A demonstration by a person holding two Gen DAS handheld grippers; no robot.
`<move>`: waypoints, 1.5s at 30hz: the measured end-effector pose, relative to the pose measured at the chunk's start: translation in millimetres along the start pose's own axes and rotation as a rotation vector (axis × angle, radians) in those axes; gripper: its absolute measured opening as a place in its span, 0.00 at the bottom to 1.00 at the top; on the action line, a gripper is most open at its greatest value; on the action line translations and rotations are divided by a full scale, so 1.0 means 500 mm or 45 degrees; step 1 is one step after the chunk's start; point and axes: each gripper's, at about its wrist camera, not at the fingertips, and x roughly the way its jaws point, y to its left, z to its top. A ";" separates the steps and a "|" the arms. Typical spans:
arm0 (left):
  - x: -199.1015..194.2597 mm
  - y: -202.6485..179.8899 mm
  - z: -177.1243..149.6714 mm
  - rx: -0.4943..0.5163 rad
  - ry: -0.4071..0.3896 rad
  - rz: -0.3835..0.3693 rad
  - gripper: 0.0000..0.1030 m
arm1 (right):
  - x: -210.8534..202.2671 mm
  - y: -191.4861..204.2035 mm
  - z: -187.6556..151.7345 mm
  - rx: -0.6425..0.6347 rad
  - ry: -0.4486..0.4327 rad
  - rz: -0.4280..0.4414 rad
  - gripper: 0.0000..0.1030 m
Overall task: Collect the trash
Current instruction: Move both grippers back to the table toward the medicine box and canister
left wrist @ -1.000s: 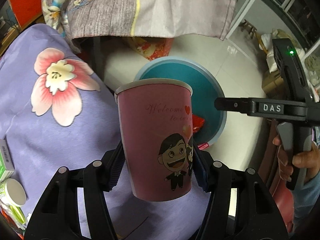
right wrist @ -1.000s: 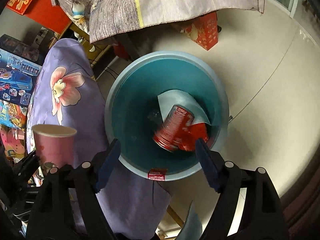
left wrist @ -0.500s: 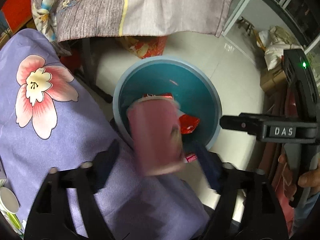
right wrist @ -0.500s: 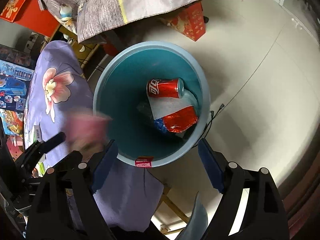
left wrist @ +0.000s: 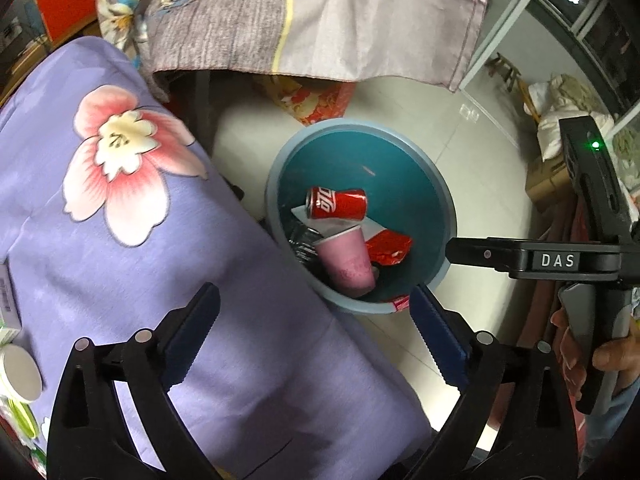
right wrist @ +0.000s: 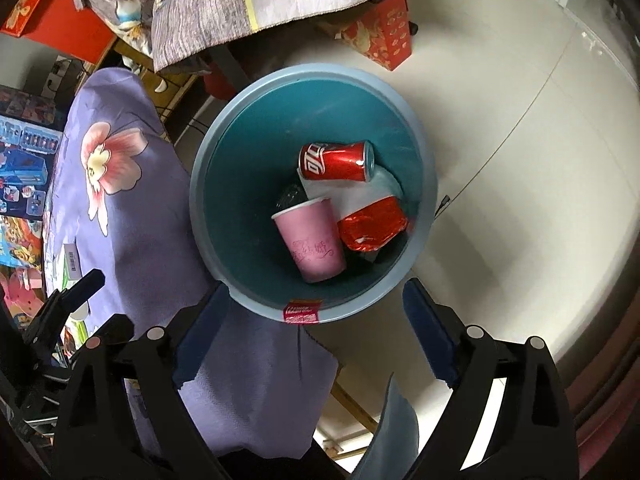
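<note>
The pink cup [right wrist: 311,240], gripped a second ago, has been released and lies in the bin [right wrist: 224,152] beside the can [right wrist: 336,161]. Both left gripper [left wrist: 316,332] and right gripper [right wrist: 316,334] are empty, fingers opening wide. Further trash on the surface [left wrist: 120,264] can be collected.

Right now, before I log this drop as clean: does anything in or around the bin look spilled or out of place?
Nothing stands out. The pink cup lies tipped inside the teal bin, beside the red can and a red wrapper. No spill shows on the floor.
</note>
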 end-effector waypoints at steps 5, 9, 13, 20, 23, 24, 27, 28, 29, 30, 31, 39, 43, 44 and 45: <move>-0.024 0.037 -0.023 -0.043 -0.014 0.016 0.94 | 0.002 0.037 -0.010 -0.035 0.011 -0.013 0.82; -0.052 0.078 -0.047 -0.085 -0.033 0.026 0.95 | 0.009 0.088 -0.024 -0.093 0.025 -0.016 0.82; -0.086 0.122 -0.073 -0.117 -0.061 0.043 0.95 | 0.016 0.147 -0.039 -0.157 0.034 -0.015 0.82; -0.154 0.218 -0.138 -0.189 -0.109 0.083 0.95 | 0.030 0.256 -0.077 -0.268 0.053 -0.034 0.82; -0.179 0.263 -0.167 -0.233 -0.132 0.093 0.95 | 0.037 0.312 -0.095 -0.330 0.064 -0.049 0.82; -0.187 0.277 -0.176 -0.247 -0.139 0.093 0.95 | 0.041 0.328 -0.100 -0.346 0.065 -0.053 0.82; -0.214 0.324 -0.205 -0.288 -0.161 0.100 0.95 | 0.048 0.392 -0.121 -0.419 0.074 -0.063 0.82; -0.225 0.342 -0.217 -0.301 -0.170 0.108 0.95 | 0.050 0.409 -0.126 -0.437 0.075 -0.066 0.82; -0.235 0.356 -0.227 -0.308 -0.177 0.113 0.95 | 0.053 0.433 -0.133 -0.468 0.077 -0.074 0.82; -0.247 0.374 -0.239 -0.318 -0.187 0.121 0.95 | 0.057 0.453 -0.138 -0.495 0.079 -0.082 0.82; -0.258 0.389 -0.252 -0.326 -0.197 0.129 0.95 | 0.060 0.477 -0.143 -0.525 0.082 -0.093 0.82; -0.342 0.528 -0.348 -0.408 -0.258 0.212 0.95 | 0.098 0.701 -0.185 -0.818 0.147 -0.153 0.82; -0.377 0.603 -0.395 -0.469 -0.279 0.259 0.96 | 0.130 0.817 -0.214 -0.992 0.170 -0.189 0.82; -0.381 0.619 -0.403 -0.487 -0.282 0.262 0.96 | 0.139 0.842 -0.220 -1.030 0.174 -0.196 0.82; -0.385 0.635 -0.412 -0.504 -0.285 0.263 0.96 | 0.147 0.863 -0.226 -1.065 0.175 -0.199 0.82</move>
